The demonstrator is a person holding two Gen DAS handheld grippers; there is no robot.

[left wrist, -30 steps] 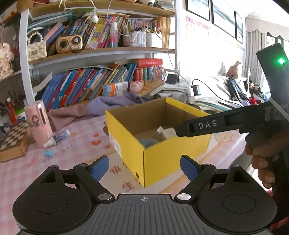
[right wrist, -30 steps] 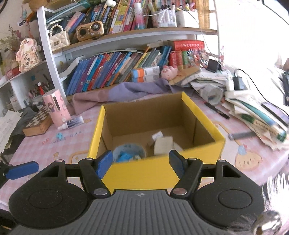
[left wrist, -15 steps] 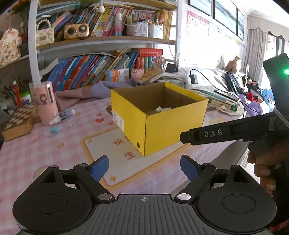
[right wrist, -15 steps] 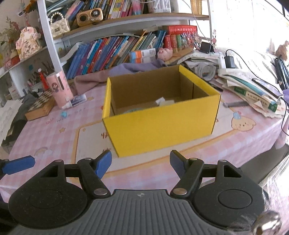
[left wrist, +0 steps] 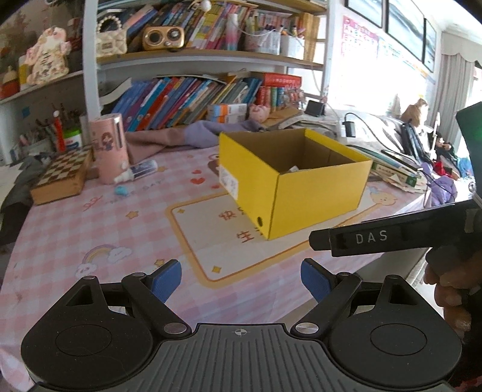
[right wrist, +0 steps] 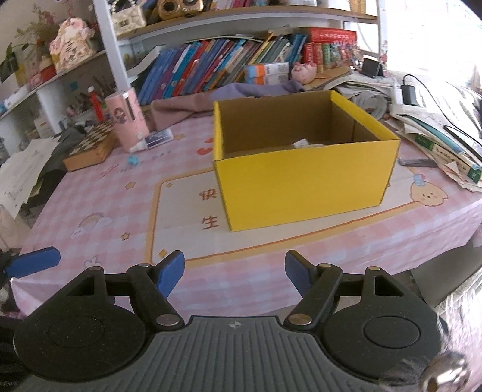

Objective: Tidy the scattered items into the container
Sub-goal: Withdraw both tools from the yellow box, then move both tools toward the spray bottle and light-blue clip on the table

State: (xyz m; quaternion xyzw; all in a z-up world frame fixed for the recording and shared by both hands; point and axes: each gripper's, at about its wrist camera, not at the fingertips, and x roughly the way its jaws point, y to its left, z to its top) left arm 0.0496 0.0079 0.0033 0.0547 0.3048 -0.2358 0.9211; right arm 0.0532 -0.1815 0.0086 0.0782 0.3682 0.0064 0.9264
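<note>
While the yellow box (right wrist: 304, 184) sat at twelve o'clock, left gripper (left wrist: 241, 280) gaped wide, empty; right gripper (right wrist: 235, 271) was opening, nothing between its jaws

L wrist: faces box (left wrist: 301, 184) cornerwise, downward, set back; R wrist: squarer | shared: box, table (right wrist: 99, 193), shelves (right wrist: 241, 18)

A cluttered study corner in bright daylight

We look over a bench (right wrist: 90, 193) under a pink checked cloth; at twelve o'clock a white bookshelf (left wrist: 192, 57) crammed with slanting books backs it. At two o'clock in the left wrist view, framed pictures (left wrist: 403, 27) hang on a pale wall, and curtains (left wrist: 458, 78) edge a window that floods the right side with glare.
</note>
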